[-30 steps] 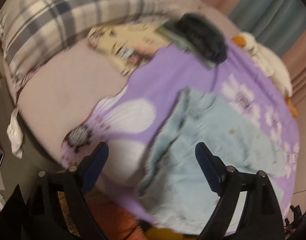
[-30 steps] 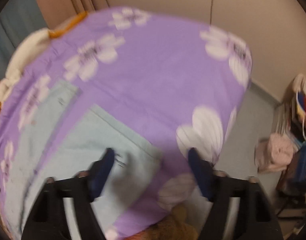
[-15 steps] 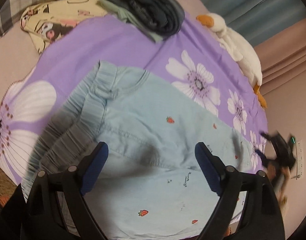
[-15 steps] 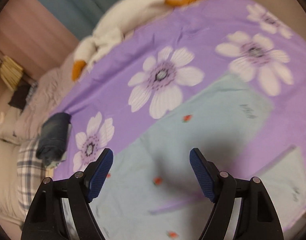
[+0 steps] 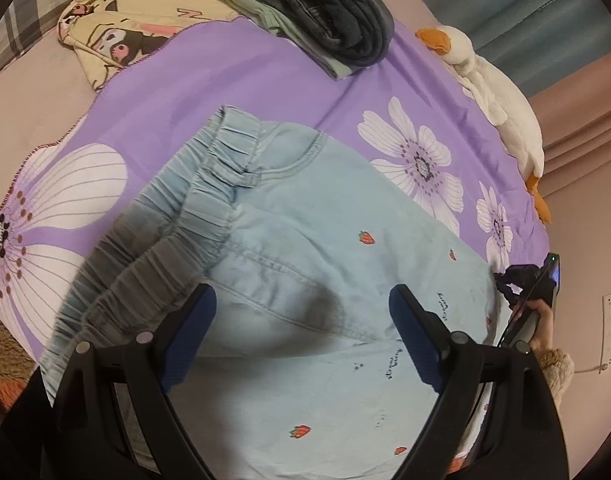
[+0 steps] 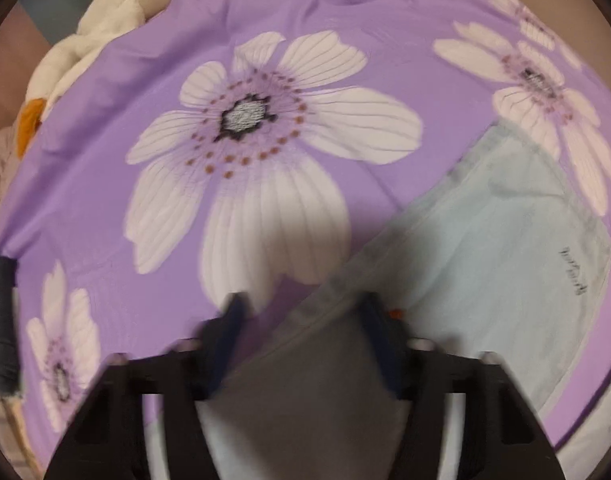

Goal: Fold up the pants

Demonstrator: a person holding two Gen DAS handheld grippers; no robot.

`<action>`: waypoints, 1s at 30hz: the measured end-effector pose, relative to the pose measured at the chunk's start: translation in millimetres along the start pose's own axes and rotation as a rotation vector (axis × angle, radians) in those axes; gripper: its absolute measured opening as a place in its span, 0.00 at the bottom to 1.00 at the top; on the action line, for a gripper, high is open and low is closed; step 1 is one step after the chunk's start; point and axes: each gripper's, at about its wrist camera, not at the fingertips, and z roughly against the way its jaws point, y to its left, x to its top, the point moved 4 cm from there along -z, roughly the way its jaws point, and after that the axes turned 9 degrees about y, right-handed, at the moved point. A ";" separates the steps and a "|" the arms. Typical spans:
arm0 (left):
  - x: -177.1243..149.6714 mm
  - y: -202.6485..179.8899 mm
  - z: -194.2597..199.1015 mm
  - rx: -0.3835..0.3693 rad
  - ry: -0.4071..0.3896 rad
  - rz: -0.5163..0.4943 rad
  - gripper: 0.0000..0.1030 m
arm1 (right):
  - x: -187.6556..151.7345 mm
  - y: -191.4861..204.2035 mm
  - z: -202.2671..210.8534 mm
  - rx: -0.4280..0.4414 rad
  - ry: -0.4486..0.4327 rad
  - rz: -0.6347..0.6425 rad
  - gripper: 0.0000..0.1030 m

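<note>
Light blue pants (image 5: 289, 256) with small strawberry prints lie flat on a purple flowered bedspread (image 5: 233, 84). Their elastic waistband (image 5: 201, 200) points to the upper left. My left gripper (image 5: 301, 320) is open and empty, hovering above the seat of the pants. In the right wrist view a pant leg (image 6: 501, 240) runs to the right. My right gripper (image 6: 301, 320) is open just above the leg's edge, blurred by motion. It also shows at the right edge of the left wrist view (image 5: 533, 296).
A stack of folded dark clothes (image 5: 329, 12) lies at the far side of the bed. A yellow cartoon-print cloth (image 5: 141, 32) lies beside it. A white plush goose (image 5: 501, 96) lies along the right edge. A plaid pillow (image 5: 45, 0) is at the upper left.
Both grippers have swung over the bed and come down closer to the pants. The right gripper has moved toward the edge of a pant leg. Both stay open.
</note>
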 end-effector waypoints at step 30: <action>34.1 -88.7 -87.0 -0.029 0.156 -0.073 0.07 | -192.8 -166.0 117.1 0.424 -0.151 -0.028 0.05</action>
